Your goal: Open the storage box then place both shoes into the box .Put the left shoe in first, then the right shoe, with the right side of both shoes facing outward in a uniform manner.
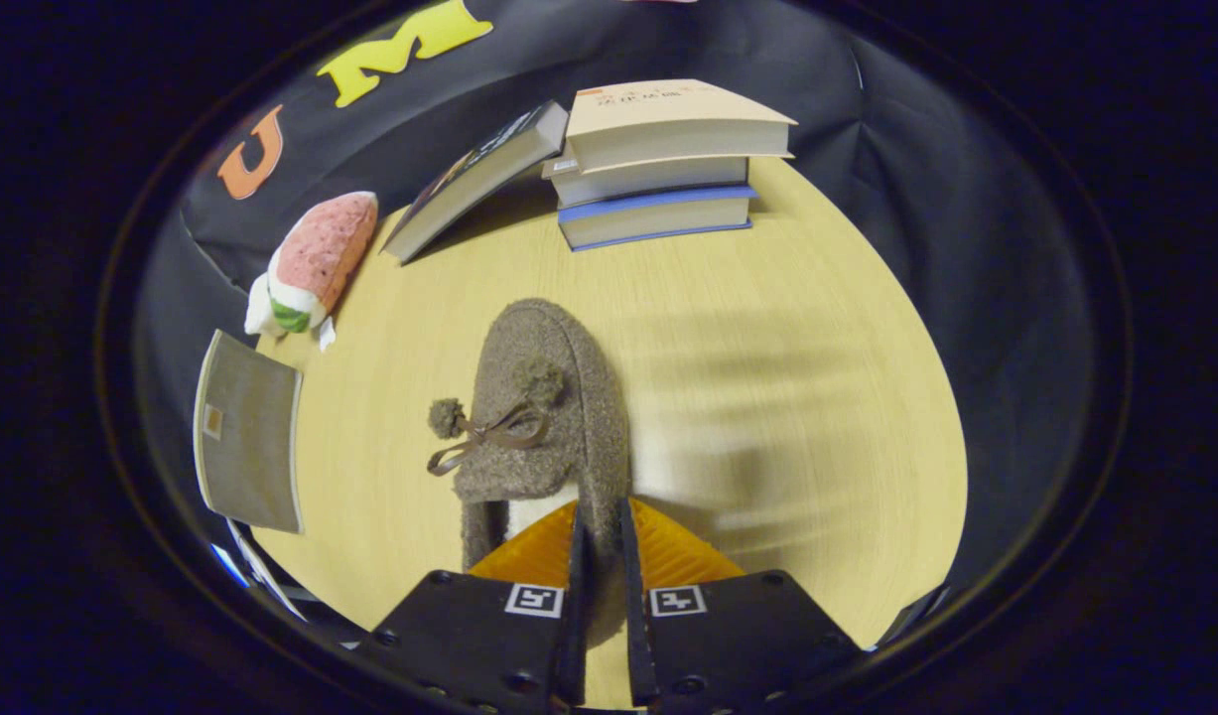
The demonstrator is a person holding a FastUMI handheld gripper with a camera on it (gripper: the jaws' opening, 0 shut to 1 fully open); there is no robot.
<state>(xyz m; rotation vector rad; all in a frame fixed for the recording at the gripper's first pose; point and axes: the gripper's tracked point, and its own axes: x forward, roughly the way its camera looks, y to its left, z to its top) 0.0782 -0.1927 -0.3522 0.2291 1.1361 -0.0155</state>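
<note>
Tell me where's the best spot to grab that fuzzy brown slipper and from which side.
Grip the slipper by the side wall of its heel opening, coming from behind the heel. The collar there is a thin upright edge, while the toe is broad and rounded. The gripper already pinches that wall, one finger inside and one outside.

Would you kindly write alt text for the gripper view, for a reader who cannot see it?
The hand-held gripper is closed on the side wall of a fuzzy grey-brown slipper with pompoms on a light wooden table. Beyond lie a stack of books and a pink plush toy.
</note>
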